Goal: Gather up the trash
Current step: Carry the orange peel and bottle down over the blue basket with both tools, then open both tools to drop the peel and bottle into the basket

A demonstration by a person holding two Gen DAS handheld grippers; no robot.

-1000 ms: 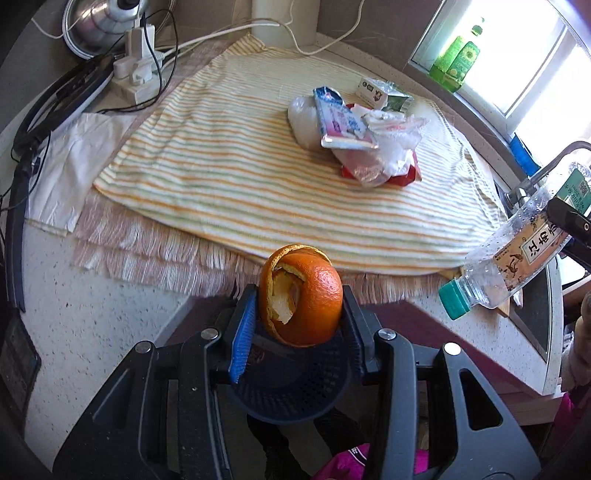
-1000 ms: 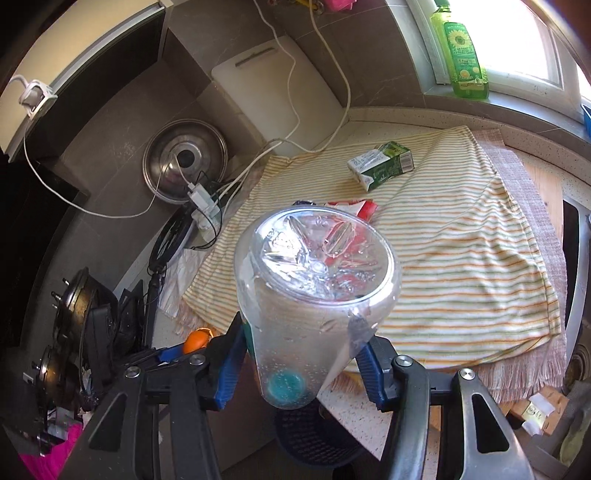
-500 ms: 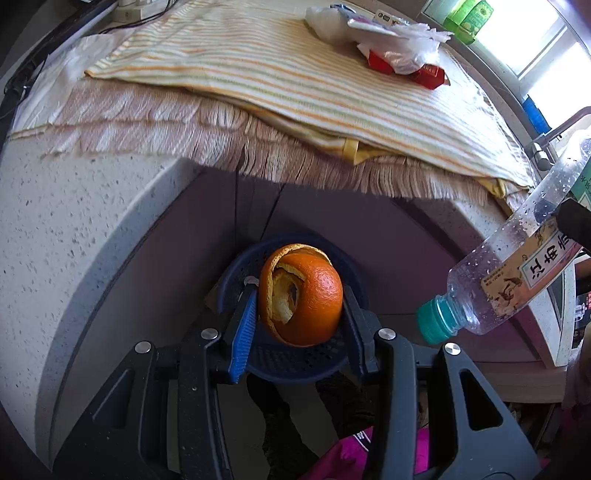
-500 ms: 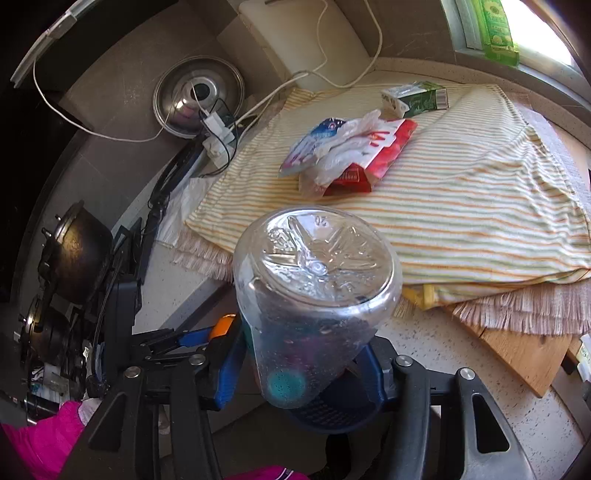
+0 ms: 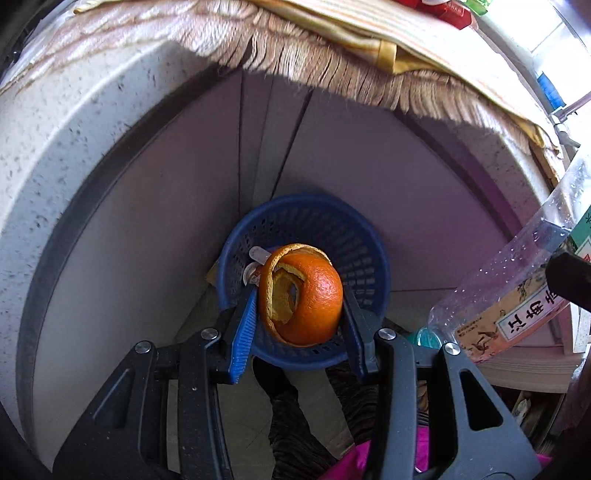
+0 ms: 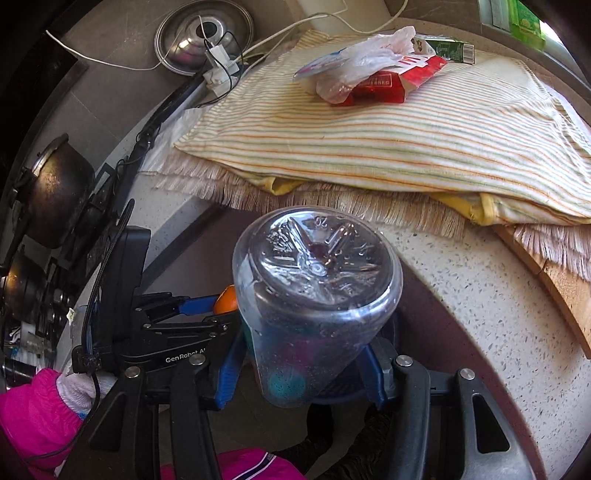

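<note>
Your left gripper (image 5: pixel 300 306) fingers pinching the curled orange peel (image 5: pixel 301 297) above the round blue perforated plastic basket (image 5: pixel 364 240), your right gripper (image 6: pixel 301 363) fingers clamping the clear plastic bottle (image 6: pixel 314 295), cap down, beside the speckled surface (image 6: pixel 461 291)

Home kitchen: speckled countertop (image 6: pixel 461 295), black pot (image 6: pixel 55 192), pan lid (image 6: pixel 203 33)

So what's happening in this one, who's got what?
A person is clearing trash with a handheld gripper in each hand. The left gripper is clamped on an orange peel right above a blue basket on the floor below the counter edge. The right gripper grips a clear plastic bottle, cap end down, beside it. Neither item is released yet. More wrappers lie on the striped cloth on the counter.
</note>
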